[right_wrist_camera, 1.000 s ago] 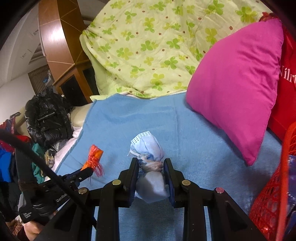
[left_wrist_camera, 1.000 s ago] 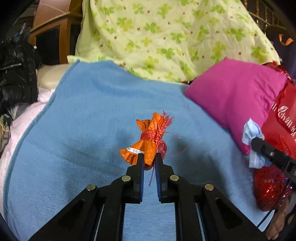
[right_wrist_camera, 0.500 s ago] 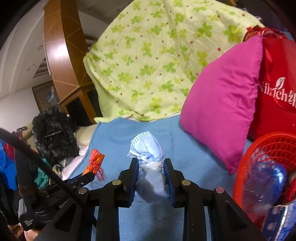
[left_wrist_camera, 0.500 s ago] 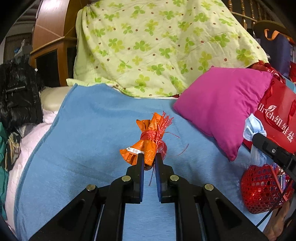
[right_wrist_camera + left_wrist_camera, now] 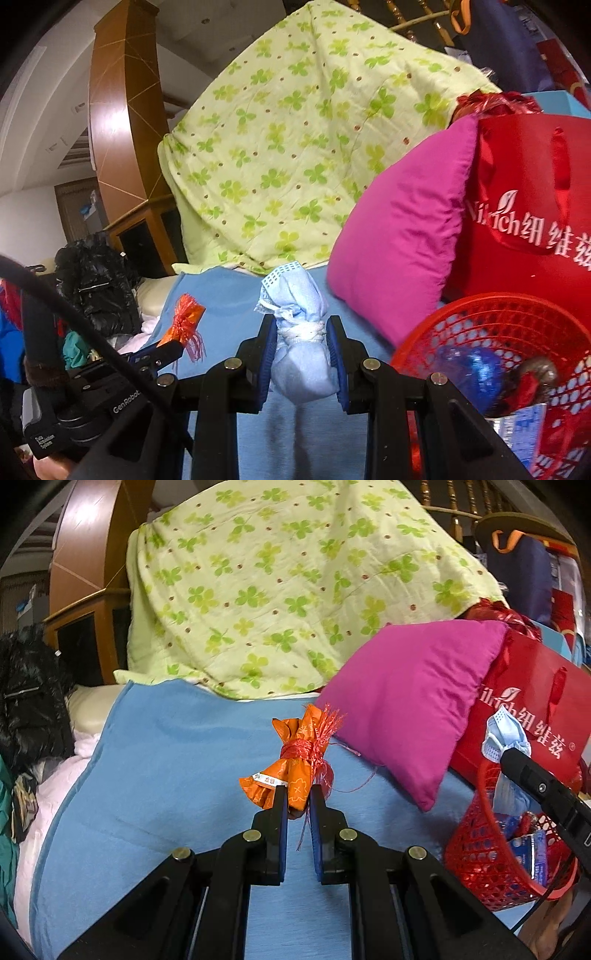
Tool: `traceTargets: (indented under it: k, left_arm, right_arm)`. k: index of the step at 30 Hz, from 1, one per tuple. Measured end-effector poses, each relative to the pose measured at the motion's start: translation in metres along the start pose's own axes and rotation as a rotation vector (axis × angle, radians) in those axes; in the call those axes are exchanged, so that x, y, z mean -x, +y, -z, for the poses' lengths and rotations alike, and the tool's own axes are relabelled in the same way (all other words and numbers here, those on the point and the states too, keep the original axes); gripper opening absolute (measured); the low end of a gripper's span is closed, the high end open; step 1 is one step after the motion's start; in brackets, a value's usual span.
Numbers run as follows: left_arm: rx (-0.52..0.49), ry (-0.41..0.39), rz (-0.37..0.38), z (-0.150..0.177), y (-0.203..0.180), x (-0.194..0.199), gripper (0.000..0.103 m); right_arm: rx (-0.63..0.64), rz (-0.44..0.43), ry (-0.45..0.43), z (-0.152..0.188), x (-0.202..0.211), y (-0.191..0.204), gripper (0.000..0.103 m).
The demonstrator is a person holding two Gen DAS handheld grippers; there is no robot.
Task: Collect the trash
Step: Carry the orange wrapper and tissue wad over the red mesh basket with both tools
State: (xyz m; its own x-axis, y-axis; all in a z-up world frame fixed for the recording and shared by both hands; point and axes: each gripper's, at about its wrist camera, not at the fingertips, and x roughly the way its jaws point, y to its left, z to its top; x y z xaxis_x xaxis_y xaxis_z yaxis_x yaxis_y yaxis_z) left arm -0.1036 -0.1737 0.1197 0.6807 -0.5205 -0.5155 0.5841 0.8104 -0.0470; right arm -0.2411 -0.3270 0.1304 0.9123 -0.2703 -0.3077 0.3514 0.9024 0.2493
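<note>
Left wrist view. The left gripper [image 5: 295,799] pinches an orange wrapper bundle [image 5: 291,771] by its lower end; the bundle is crumpled, printed with pale flower shapes, tied at the waist with frayed red string, and carries a small white label too small to read. It hangs above the blue blanket [image 5: 166,775]. Toward the blanket's right edge a magenta pillow [image 5: 413,701] leans against a red gift bag [image 5: 535,709] printed with white Chinese characters after partly hidden Latin letters. A red mesh basket [image 5: 476,849] stands at the right edge; the blue mask bundle [image 5: 504,734] is held above it. A clover-print quilt [image 5: 295,583] covers the far side.

Right wrist view. The right gripper [image 5: 301,341] clamps the blue mask bundle [image 5: 299,332], a pale-blue face mask knotted with its own white ear loop, above the blanket near the basket [image 5: 491,321] rim. The bag [image 5: 535,206] reads "Nirich" with characters. The left gripper's body reads "GenRobot".
</note>
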Motion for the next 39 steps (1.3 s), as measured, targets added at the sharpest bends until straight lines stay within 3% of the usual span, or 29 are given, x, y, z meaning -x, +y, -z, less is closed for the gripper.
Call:
traceTargets:
  k: [21,39]
  left_arm:
    - [-0.108,-0.056,-0.008,0.005,-0.047,0.002,0.012]
    - [-0.188,-0.115,0.077,0.006,-0.090,0.027,0.012]
  right_arm:
    - [-0.075,0.076,-0.085,0.004,0.059,-0.047,0.030]
    - [-0.156,0.115,-0.113,0.003,0.068,-0.077,0.030]
